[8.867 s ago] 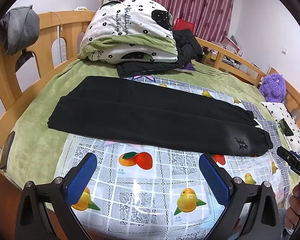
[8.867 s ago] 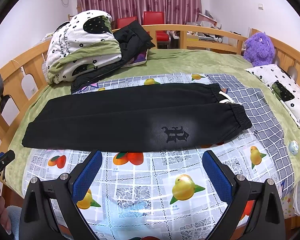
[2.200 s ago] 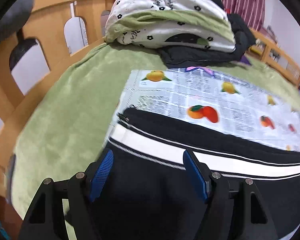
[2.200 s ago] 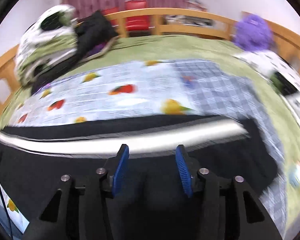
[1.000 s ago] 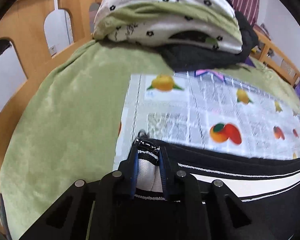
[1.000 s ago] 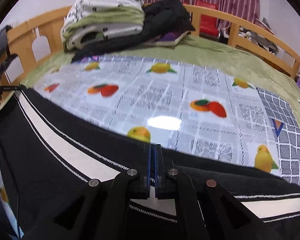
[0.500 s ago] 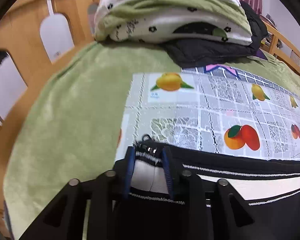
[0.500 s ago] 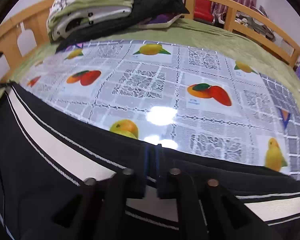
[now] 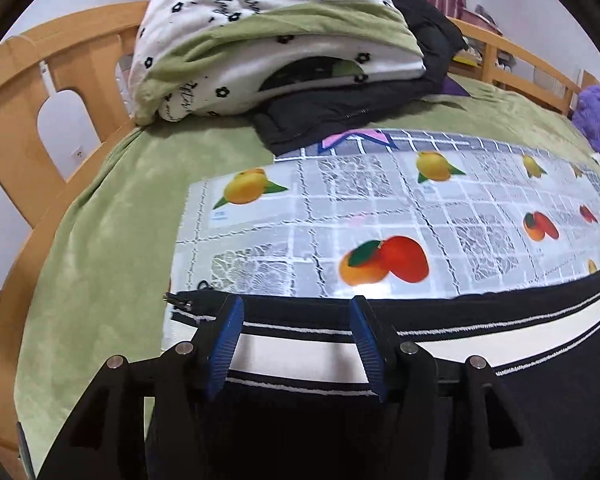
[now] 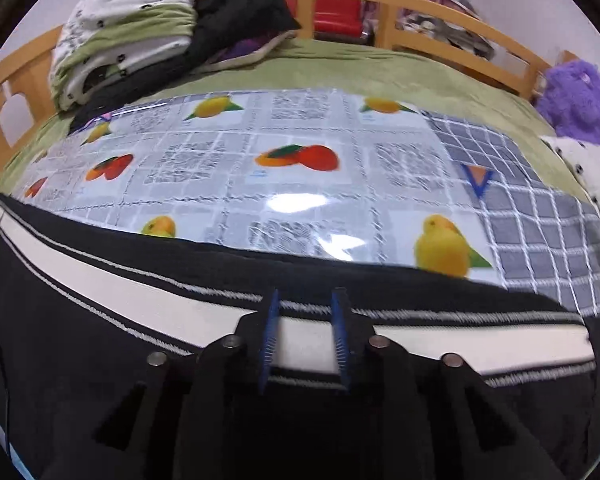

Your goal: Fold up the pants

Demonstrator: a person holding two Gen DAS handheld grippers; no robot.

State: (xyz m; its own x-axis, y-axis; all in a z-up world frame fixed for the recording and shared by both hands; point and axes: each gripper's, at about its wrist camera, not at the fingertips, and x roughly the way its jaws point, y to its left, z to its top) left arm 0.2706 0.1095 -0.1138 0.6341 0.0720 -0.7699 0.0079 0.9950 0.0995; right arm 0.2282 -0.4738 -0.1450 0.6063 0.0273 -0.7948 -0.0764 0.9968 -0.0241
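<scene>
1. Bed frame [image 9: 28,92] of pale, rounded wood rails rings the scene, with a plush green blanket [image 9: 100,240] spread over the mattress.
2. Glossy plastic mat [image 9: 380,208], printed with a grey lattice and orange and yellow fruit, lies flat on the blanket and throws back a bright glare.
3. Black pants [image 10: 80,340] of soft knit stretch across the near edge of the mat, a broad white side stripe [image 10: 140,296] edged with thin stitched white lines running along their length; one end with its small metal zipper pull [image 9: 176,299] sits at the mat's left corner.
4. Folded quilt [image 9: 268,36], white with small black flowers and a green lining, is piled at the far end on top of a dark padded jacket [image 9: 340,108].
5. Fuzzy purple plush toy [image 10: 572,100] rests by the far right rail.
6. Left gripper [image 9: 296,340], with ribbed blue pads, stands spread wide over the stripe near the zipper end, gripping nothing.
7. Right gripper [image 10: 305,336] is parted only a little, its blue pads either side of the stripe, not pinching it.
</scene>
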